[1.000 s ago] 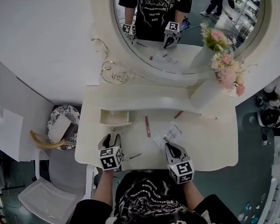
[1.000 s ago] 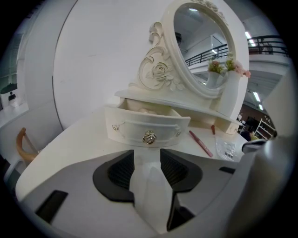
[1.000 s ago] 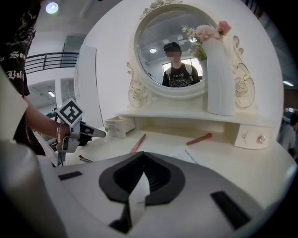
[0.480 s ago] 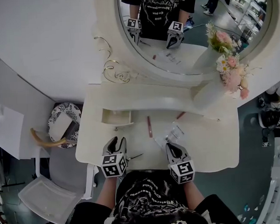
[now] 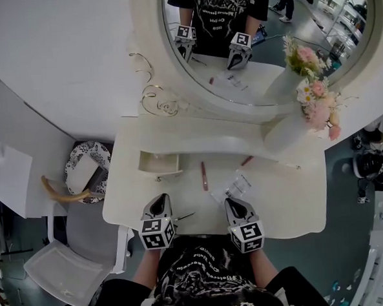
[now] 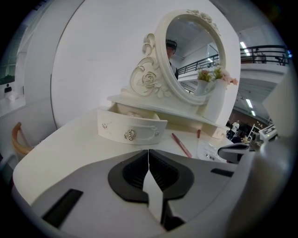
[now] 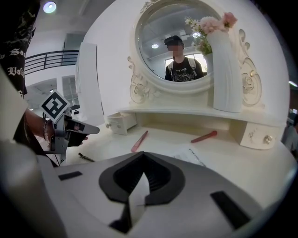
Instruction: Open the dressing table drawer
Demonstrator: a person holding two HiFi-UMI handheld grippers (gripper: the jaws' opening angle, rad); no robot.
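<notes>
The cream dressing table [image 5: 291,201] has its small left drawer [image 5: 158,163] pulled out from under the shelf. In the left gripper view the drawer [image 6: 132,130] shows a rose knob and lies well ahead of the jaws. My left gripper [image 5: 159,200] hovers near the table's front edge; its jaws are closing and meet with nothing between them [image 6: 148,151]. My right gripper [image 5: 234,202] is beside it, shut and empty [image 7: 143,158]. A second small drawer [image 7: 258,135] at the right stays closed.
A red pencil [image 5: 204,175], a short red stick [image 5: 245,160], a clear packet on paper [image 5: 231,185] and a black clip [image 5: 184,215] lie on the tabletop. A white vase of flowers [image 5: 287,131] stands at the right before the round mirror [image 5: 262,41]. A white chair [image 5: 62,267] is at the left.
The left gripper's jaws went from wide open to shut, and it drew back from the drawer toward the table's front edge. The right gripper stayed put.
</notes>
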